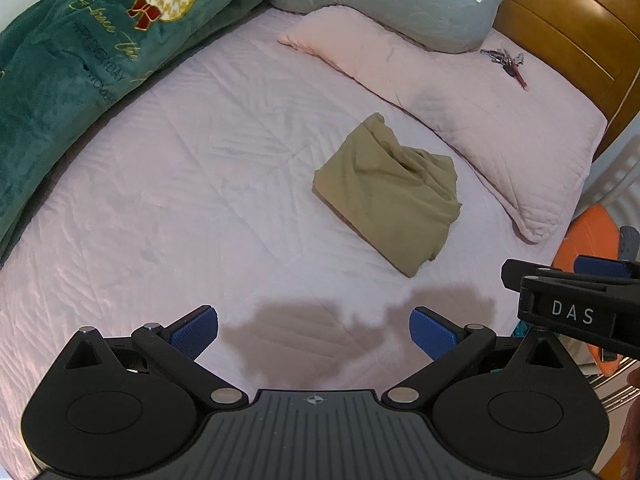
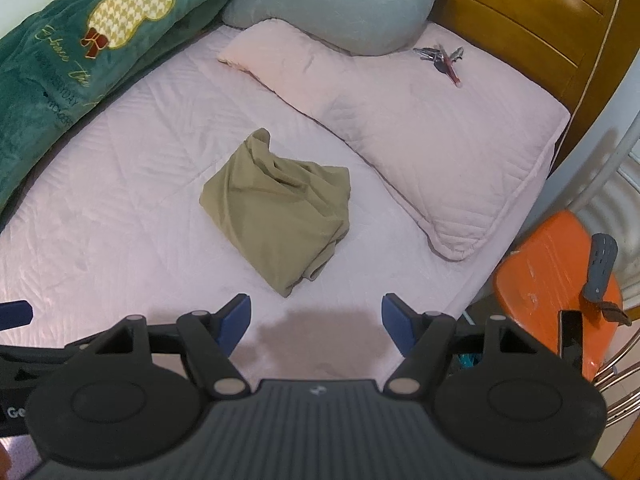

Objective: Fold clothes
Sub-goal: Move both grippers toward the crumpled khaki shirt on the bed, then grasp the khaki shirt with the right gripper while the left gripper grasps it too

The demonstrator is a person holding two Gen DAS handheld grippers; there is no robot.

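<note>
An olive-tan garment [image 1: 386,192] is lying near the middle of the bed [image 1: 180,184], folded into a rough rectangular bundle on the pale pink quilted cover. Its near edges are running fairly straight and flat, while the far part is bunching up into loose ridges and a deep crease, with one corner poking up toward the pillows. At the right end, layered edges of the fabric are showing, stacked one on another. Nothing is touching it.

The left tool [image 1: 314,332] is hovering over the cover on the near side of the garment, its blue-padded fingers [image 1: 194,330] spread wide and holding nothing. The right tool [image 2: 316,322] is hovering likewise, its fingers also spread apart and empty, just beside the left tool and close to the bed's edge.

Beyond the garment a pink pillow [image 1: 460,120] is lying on the bed, with a grey pillow [image 1: 392,4] resting behind it and a bunch of keys [image 1: 506,62] sitting on it. A green plush blanket [image 1: 76,68] with a bear patch is lying along the left. An orange chair [image 2: 552,276] is standing beside the bed.
</note>
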